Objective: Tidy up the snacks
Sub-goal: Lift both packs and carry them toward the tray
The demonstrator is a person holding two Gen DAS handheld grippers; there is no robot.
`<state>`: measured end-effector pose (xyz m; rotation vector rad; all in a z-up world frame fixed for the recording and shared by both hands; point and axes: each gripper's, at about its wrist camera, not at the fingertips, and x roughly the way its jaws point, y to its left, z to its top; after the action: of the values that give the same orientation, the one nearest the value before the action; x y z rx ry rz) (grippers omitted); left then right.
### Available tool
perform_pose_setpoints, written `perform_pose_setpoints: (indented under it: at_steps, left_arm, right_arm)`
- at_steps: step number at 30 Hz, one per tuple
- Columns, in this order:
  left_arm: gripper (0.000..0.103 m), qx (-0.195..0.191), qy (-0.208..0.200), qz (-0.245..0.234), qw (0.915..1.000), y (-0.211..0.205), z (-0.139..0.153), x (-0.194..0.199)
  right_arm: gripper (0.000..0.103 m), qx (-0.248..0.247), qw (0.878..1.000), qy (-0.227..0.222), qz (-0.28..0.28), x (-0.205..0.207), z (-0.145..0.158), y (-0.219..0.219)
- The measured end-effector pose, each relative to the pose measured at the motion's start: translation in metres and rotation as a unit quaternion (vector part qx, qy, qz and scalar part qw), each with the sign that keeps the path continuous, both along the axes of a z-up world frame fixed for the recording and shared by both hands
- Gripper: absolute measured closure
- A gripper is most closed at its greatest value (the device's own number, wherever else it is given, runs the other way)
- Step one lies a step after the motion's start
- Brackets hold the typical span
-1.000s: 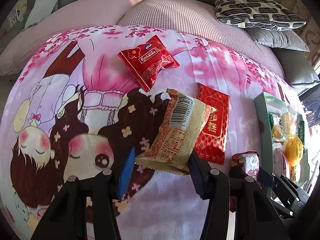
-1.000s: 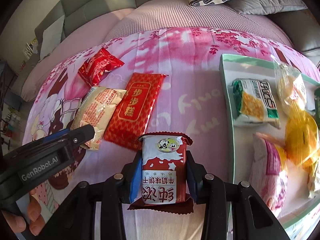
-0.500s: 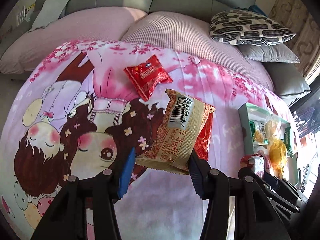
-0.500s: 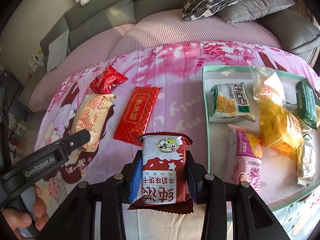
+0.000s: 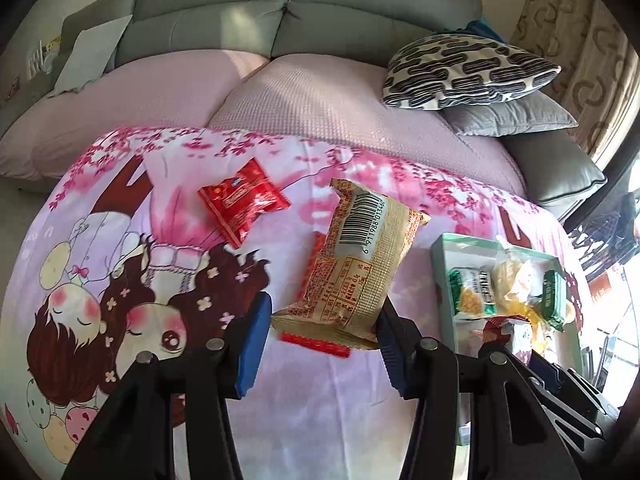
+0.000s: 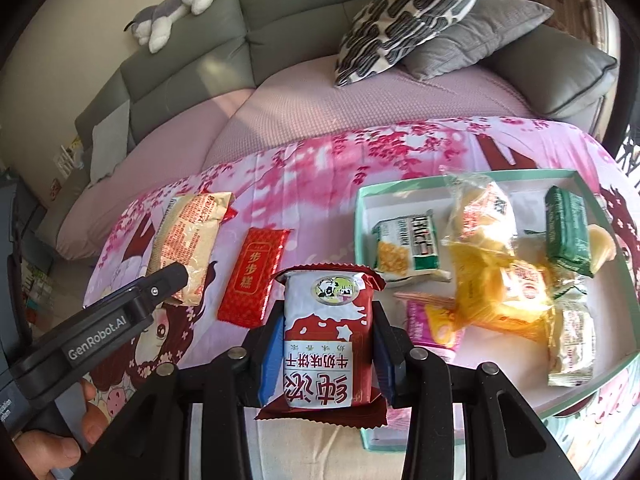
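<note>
Nearest my right wrist camera, the right gripper (image 6: 324, 354) was clamped on a red-and-white biscuit packet (image 6: 326, 332), a glossy, pillow-shaped pack with crimped ends, both blue pads pressed flat to its sides. In my left view, the left gripper (image 5: 320, 336) held a tan packet (image 5: 356, 268), matte and crinkled, barcode face up. The right-hand pad met its lower corner; the other blue pad (image 5: 252, 344) stood just beside the pack's edge, and I could not confirm contact there. The pack hung tilted above the cloth.

The right view alone showed the person's hand (image 6: 60, 436) wrapped about the left gripper's black handle, low at the frame's left edge. Both grippers pointed steeply downward over the printed cloth (image 5: 312, 412), a smooth pink sheet bearing a cartoon girl and blossoms.

On the cloth lay a flat red foil packet (image 6: 254, 278), rectangular with gold lettering, fully visible only from the right; the left view hid most of it under the tan packet. A small red sachet (image 5: 242, 200) lay further off. The pale green tray (image 6: 362, 216), shallow and straight-walled, held several green, yellow and pink wrapped snacks.

Beyond, a textured pink cover, a patterned cushion (image 5: 464, 70) and a grey sofa (image 5: 340, 16).
</note>
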<state>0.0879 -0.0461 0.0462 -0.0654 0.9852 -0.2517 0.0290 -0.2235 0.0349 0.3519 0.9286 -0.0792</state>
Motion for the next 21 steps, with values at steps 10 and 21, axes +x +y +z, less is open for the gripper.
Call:
perform_pose_setpoints:
  at_steps: [10, 21]
  left_arm:
    - [0.050, 0.006, -0.018, -0.042, 0.9989, -0.041, 0.009, -0.016]
    - [0.050, 0.017, -0.038, -0.150, 0.9878, -0.115, 0.013, -0.057]
  right_arm:
    - [0.061, -0.004, 0.997, -0.010, -0.070, -0.019, 0.012, -0.050]
    - [0.061, -0.012, 0.978, -0.012, -0.206, -0.061, 0.022, -0.137]
